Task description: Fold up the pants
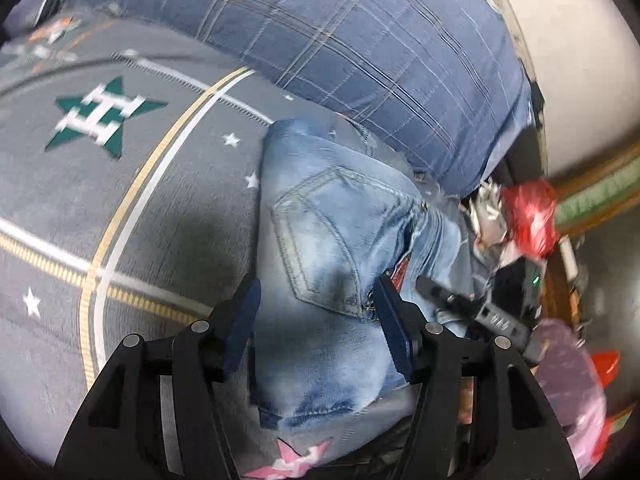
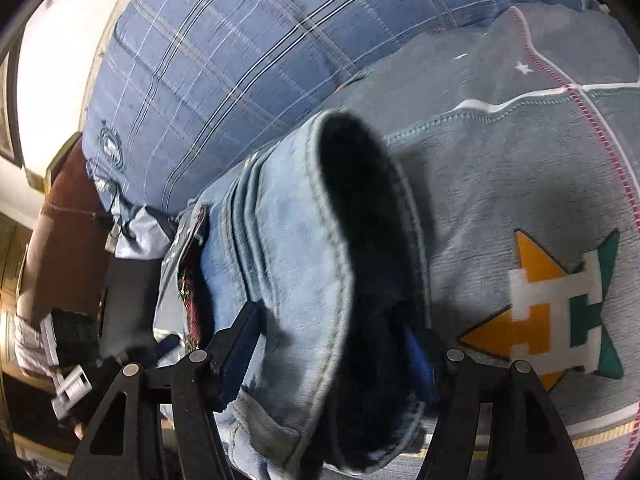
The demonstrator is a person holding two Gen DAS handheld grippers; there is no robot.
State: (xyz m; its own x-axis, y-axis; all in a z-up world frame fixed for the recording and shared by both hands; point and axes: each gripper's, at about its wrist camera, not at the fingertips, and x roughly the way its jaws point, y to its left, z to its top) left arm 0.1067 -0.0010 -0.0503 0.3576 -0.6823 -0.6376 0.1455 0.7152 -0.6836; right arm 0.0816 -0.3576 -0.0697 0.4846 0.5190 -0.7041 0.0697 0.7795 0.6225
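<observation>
Light blue jeans (image 1: pixel 328 248) lie folded in a bundle on a grey star-print bedspread (image 1: pixel 120 200), back pocket up. My left gripper (image 1: pixel 316 312) is open, its jaws straddling the bundle's near end without clamping it. In the right wrist view the jeans (image 2: pixel 288 264) show a rolled waistband edge with a dark opening. My right gripper (image 2: pixel 336 344) is open with the thick denim fold between its fingers; its right finger (image 2: pixel 420 364) is partly hidden by cloth. The right gripper (image 1: pixel 480 312) shows in the left wrist view at the bundle's right side.
A blue plaid pillow (image 1: pixel 340 40) lies just behind the jeans, also in the right wrist view (image 2: pixel 224 64). Red and silver clutter (image 1: pixel 524 216) and purple cloth (image 1: pixel 568 368) sit off the bed's right edge. A brown headboard (image 2: pixel 60 240) stands at the left.
</observation>
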